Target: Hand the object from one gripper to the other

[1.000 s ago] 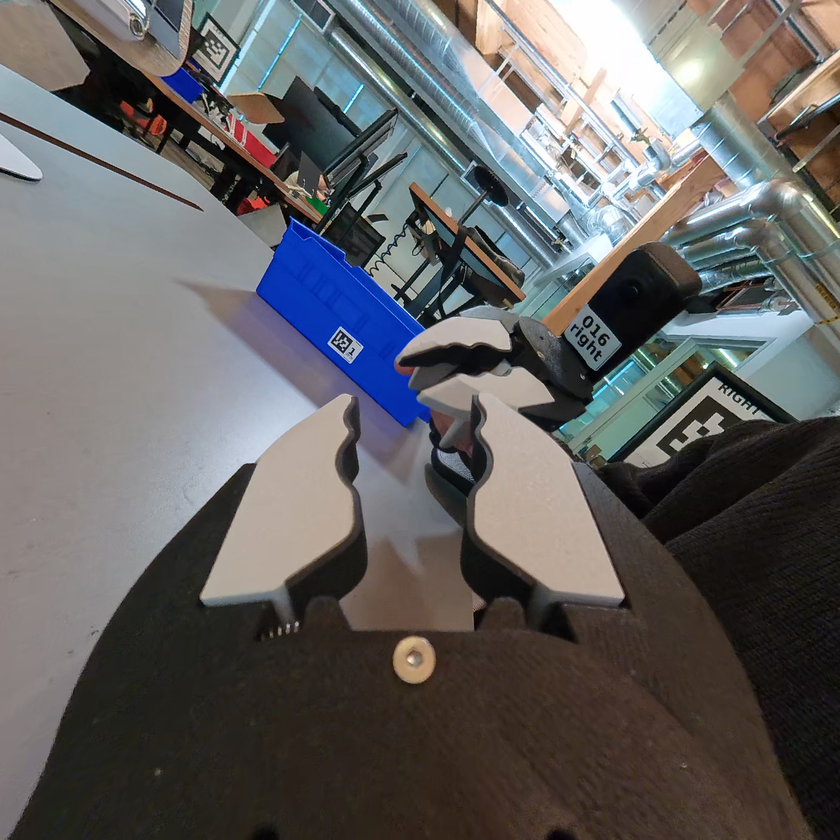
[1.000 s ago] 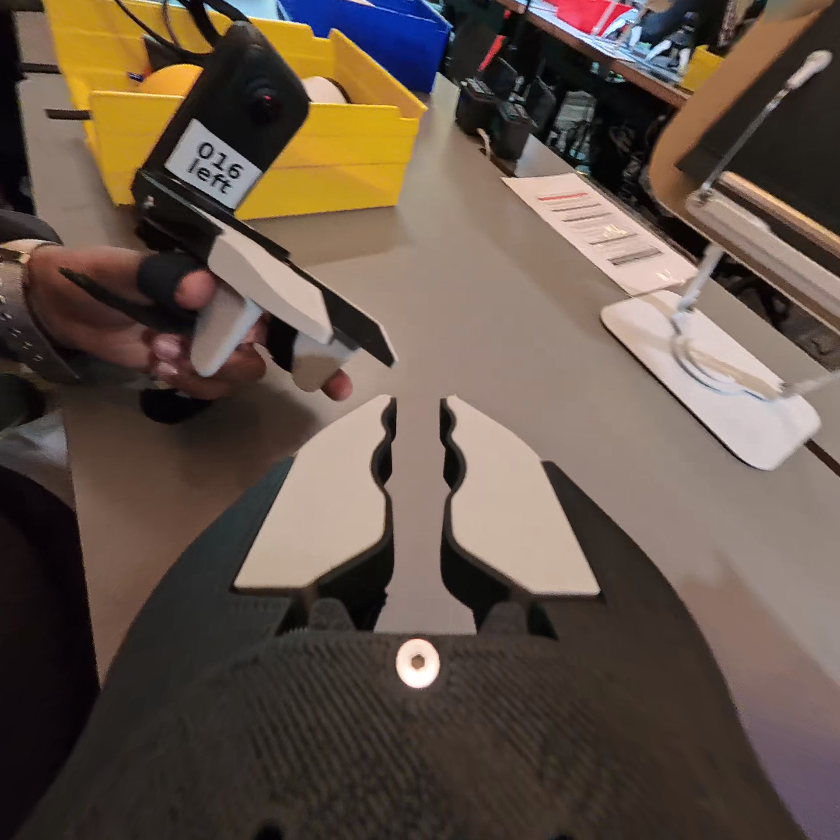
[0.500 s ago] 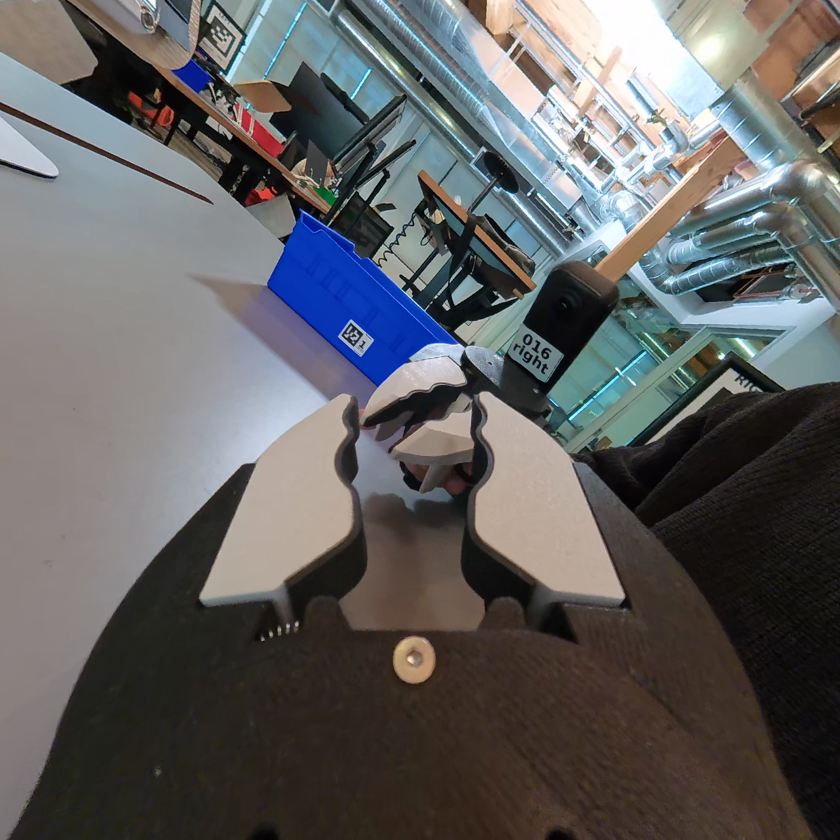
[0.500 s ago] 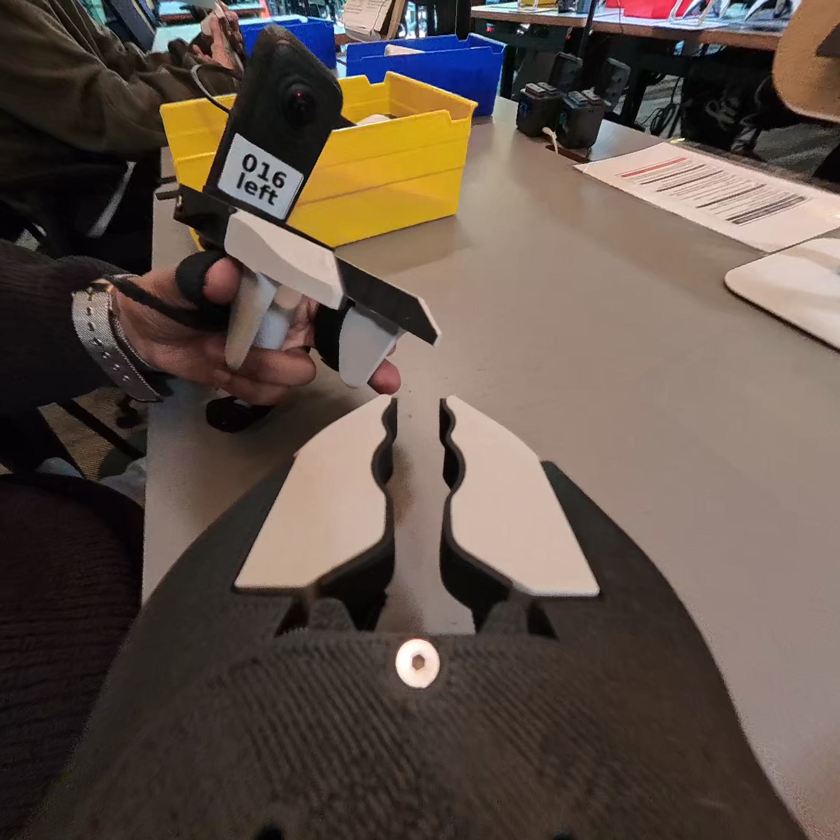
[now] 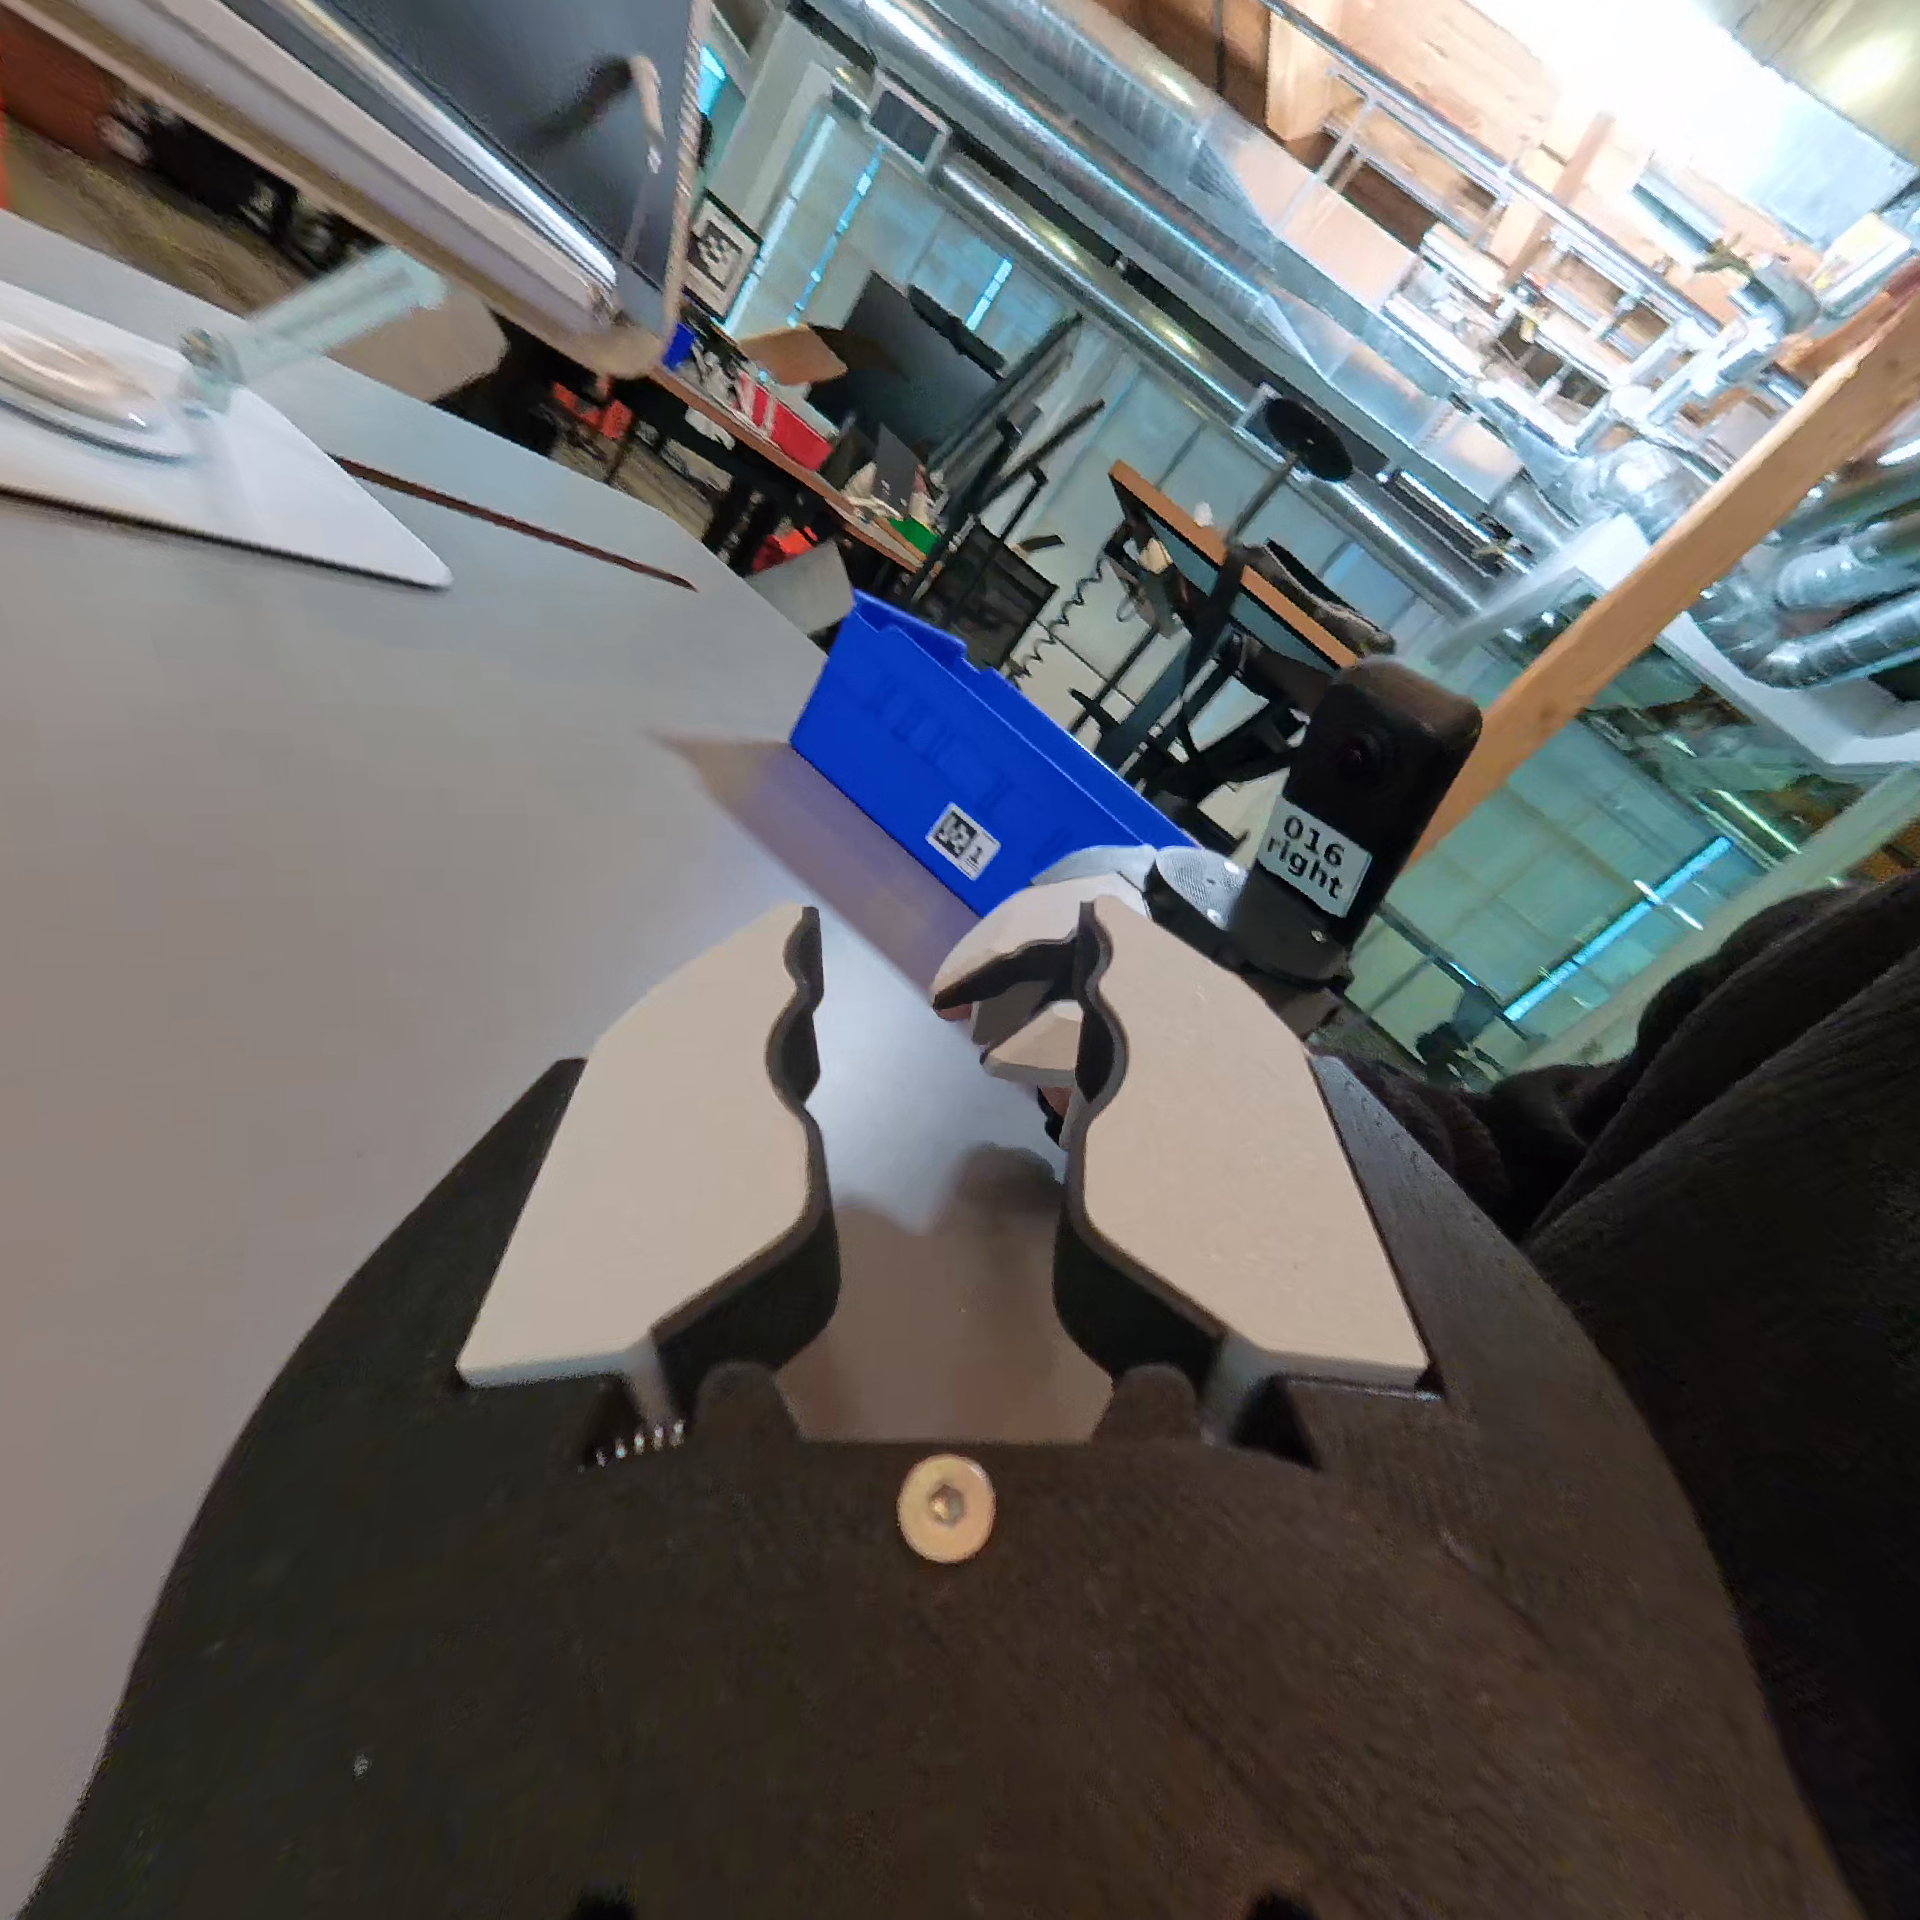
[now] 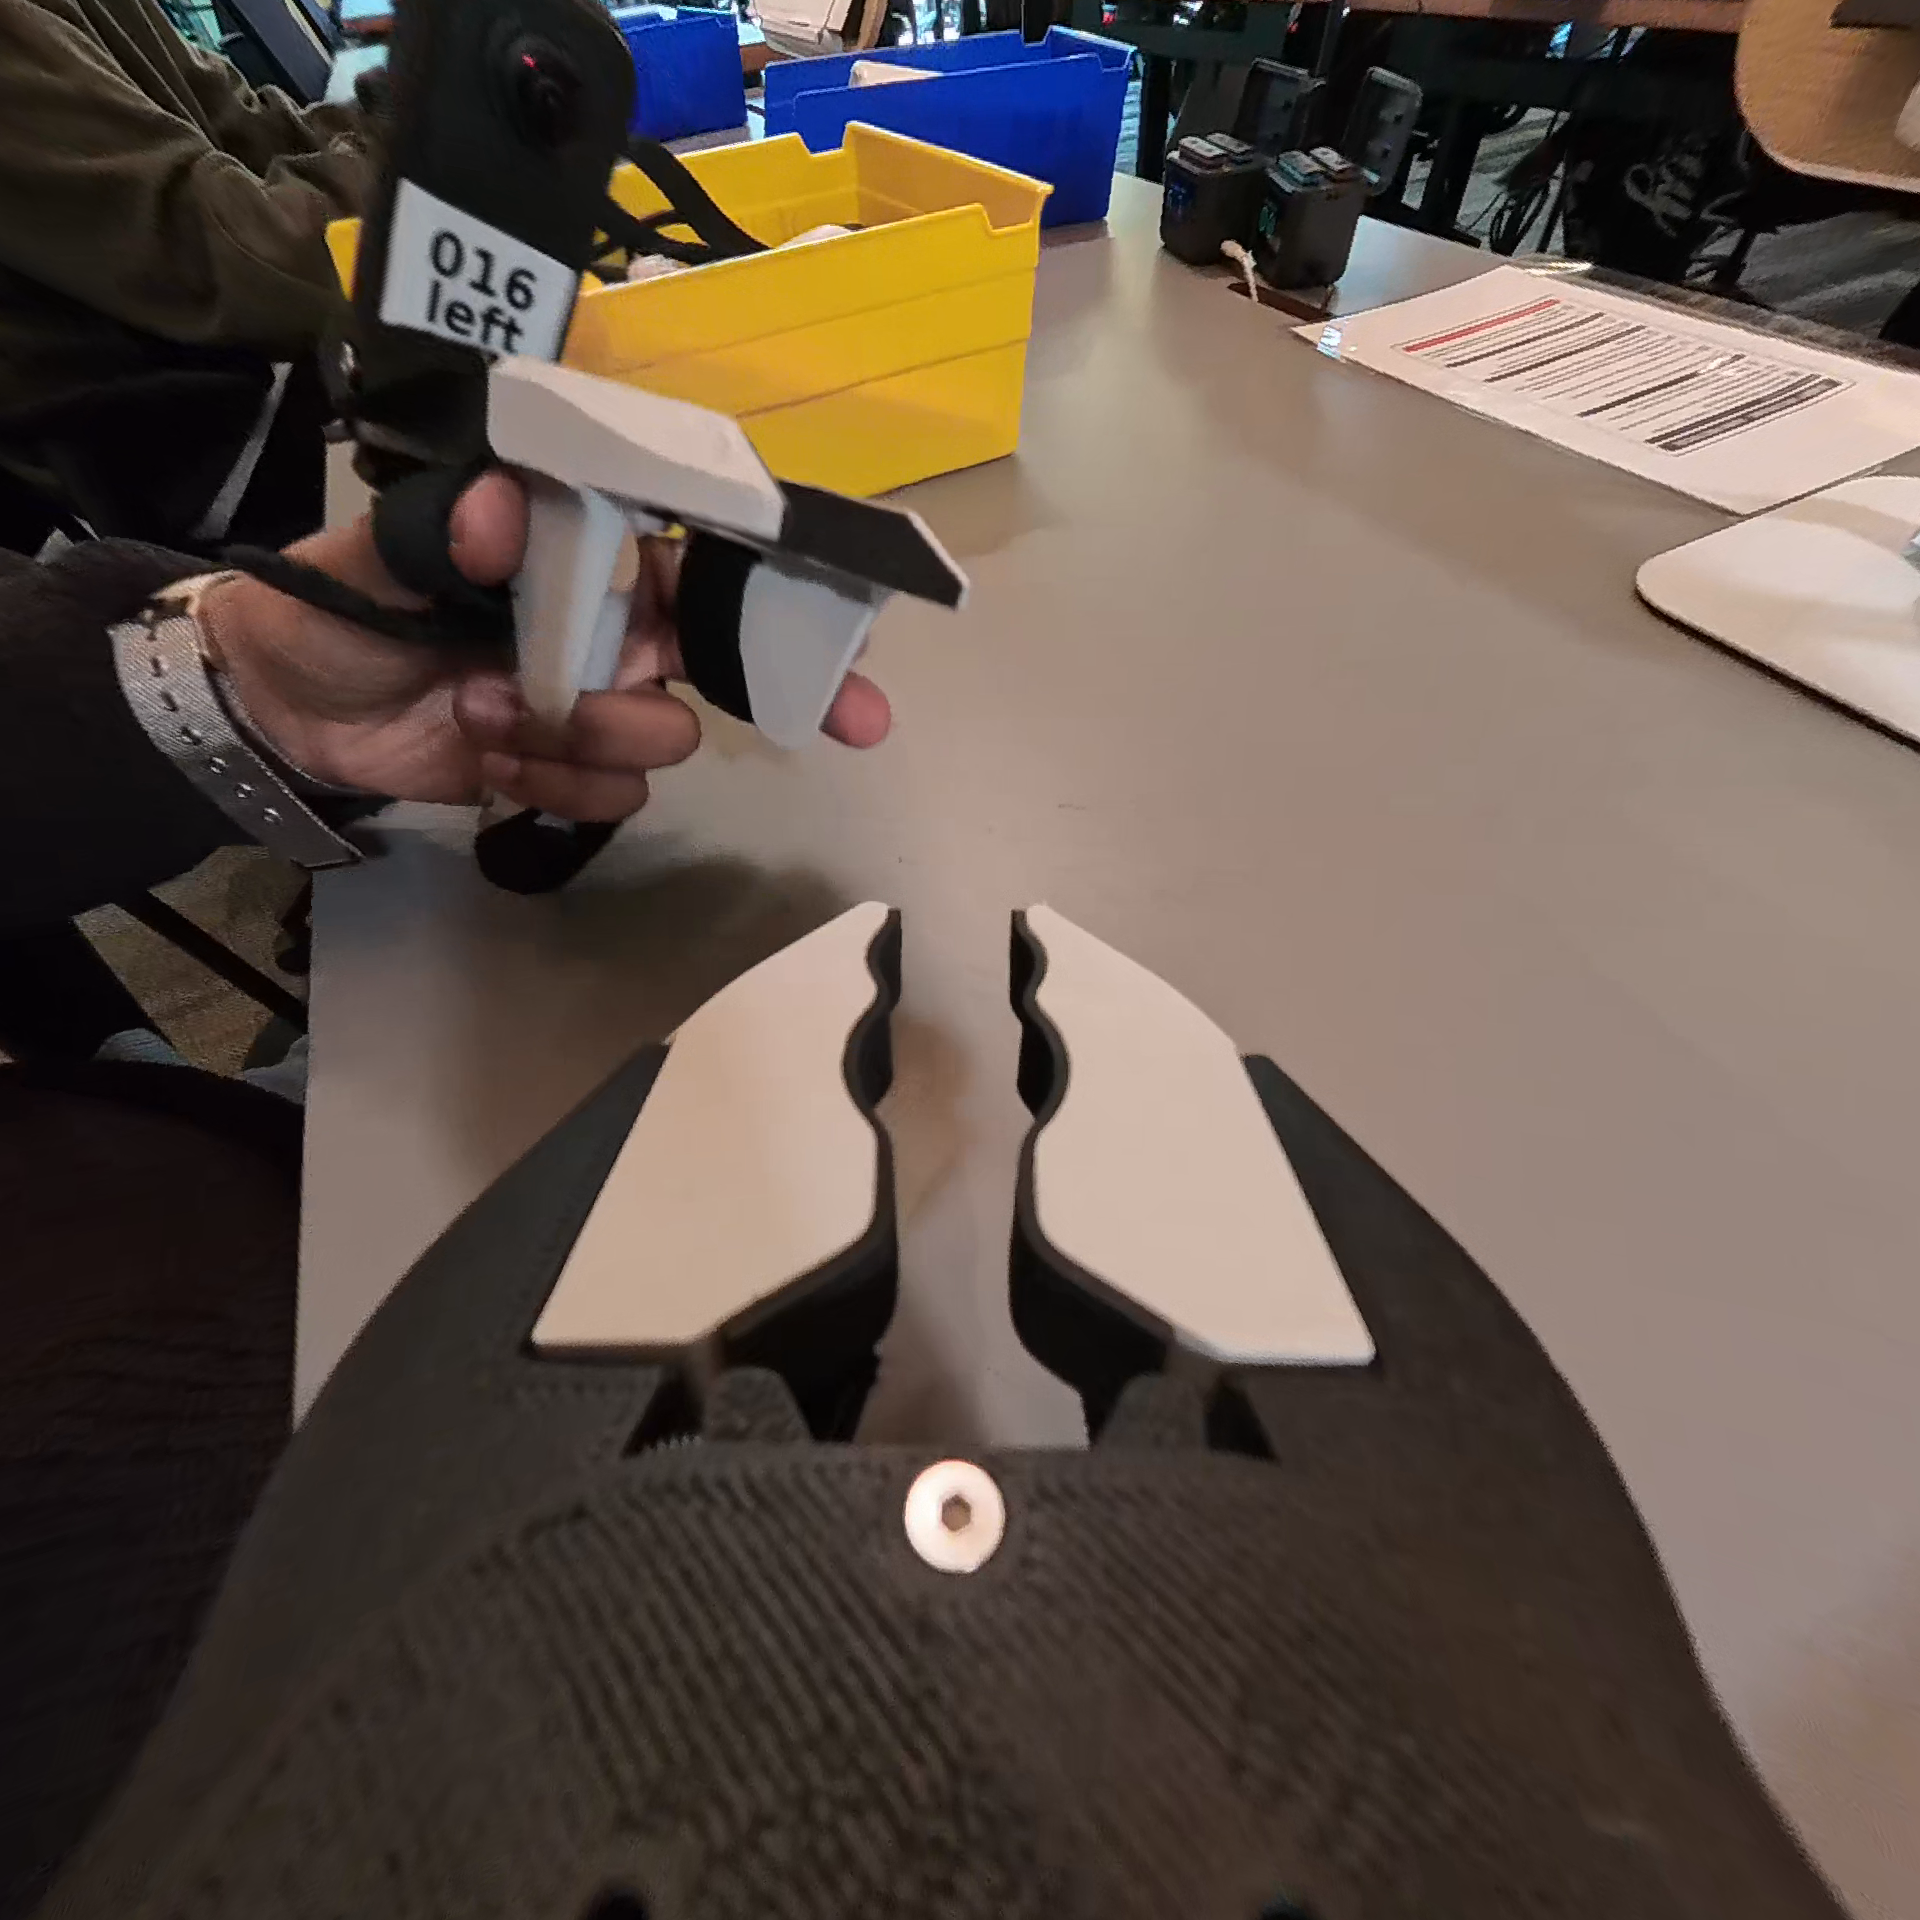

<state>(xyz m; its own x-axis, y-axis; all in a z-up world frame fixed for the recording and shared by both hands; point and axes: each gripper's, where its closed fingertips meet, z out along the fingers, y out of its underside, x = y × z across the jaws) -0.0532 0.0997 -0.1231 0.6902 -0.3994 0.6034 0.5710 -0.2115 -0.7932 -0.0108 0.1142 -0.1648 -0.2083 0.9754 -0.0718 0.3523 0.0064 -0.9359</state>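
Lower and nearer the table than a second ago, the left gripper (image 5: 940, 935) now looks across the grey table (image 5: 312, 831) with more of the white stand base (image 5: 260, 499) in view, and the right gripper (image 6: 954, 920) has drawn back so the other tool sits higher and to the left in its view. Both are empty: the left gripper's jaws stand well parted with bare tabletop showing between them, and the right gripper's jaws are released too, with a narrower gap and nothing between the pads. No object to be handed over is visible in either view — where it lies cannot be told. Seen from the left wrist, the right gripper (image 5: 1023, 1013) pokes out just behind the left tool's right finger (image 5: 1226, 1164), its grey tips partly hidden. Seen from the right wrist, the left gripper (image 6: 831, 540) is held above the table in a hand (image 6: 499, 686) with a grey strap at the wrist. Behind that hand stands a yellow bin (image 6: 831, 312) and, farther back, a blue bin (image 6: 966, 114); a printed sheet (image 6: 1621, 374) lies to the right beside the white stand base (image 6: 1787, 592). From the left wrist another blue bin (image 5: 935, 748) sits at the table's far edge — a dark sleeve (image 5: 1714, 1195) fills the right side.
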